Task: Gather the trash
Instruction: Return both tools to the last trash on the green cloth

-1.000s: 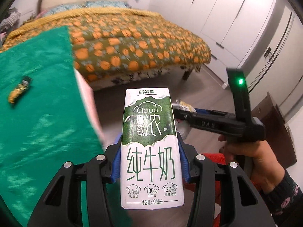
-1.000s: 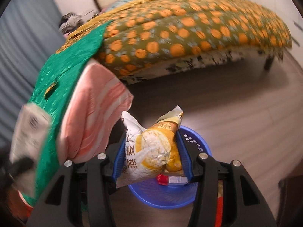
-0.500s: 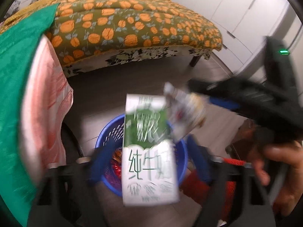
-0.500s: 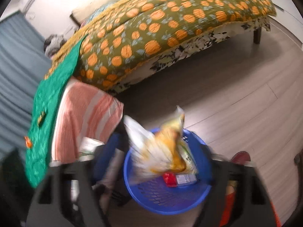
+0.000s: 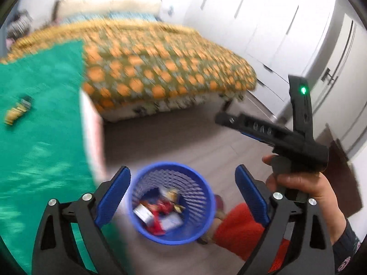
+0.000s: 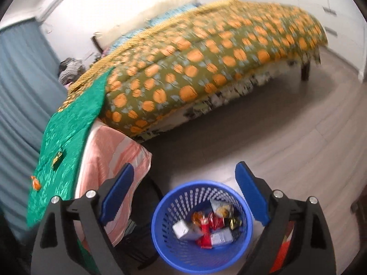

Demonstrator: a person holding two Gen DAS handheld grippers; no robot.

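Observation:
A blue mesh wastebasket (image 5: 207,208) (image 6: 246,225) stands on the floor below both grippers. Inside lie a milk carton (image 6: 183,230), a yellow snack bag (image 6: 221,208) and several red wrappers. My left gripper (image 5: 182,189) hangs above the basket, its jaws opening wide with nothing between them. My right gripper (image 6: 184,186) is likewise above the basket, jaws opening and empty; it also appears from the side in the left wrist view (image 5: 263,129), held by a hand (image 5: 305,188). A yellow wrapper (image 5: 16,110) (image 6: 57,157) and an orange scrap (image 6: 35,183) lie on the green cloth.
The green cloth (image 5: 41,137) covers a table at the left, with a pink striped cloth (image 6: 112,151) under it. A bed with an orange-patterned quilt (image 6: 206,64) fills the back. White wardrobes (image 5: 275,34) line the right. A red garment (image 5: 240,229) is near the basket.
Both grippers opened. The milk carton left the left gripper and the snack bag left the right one; both now lie in the blue basket.

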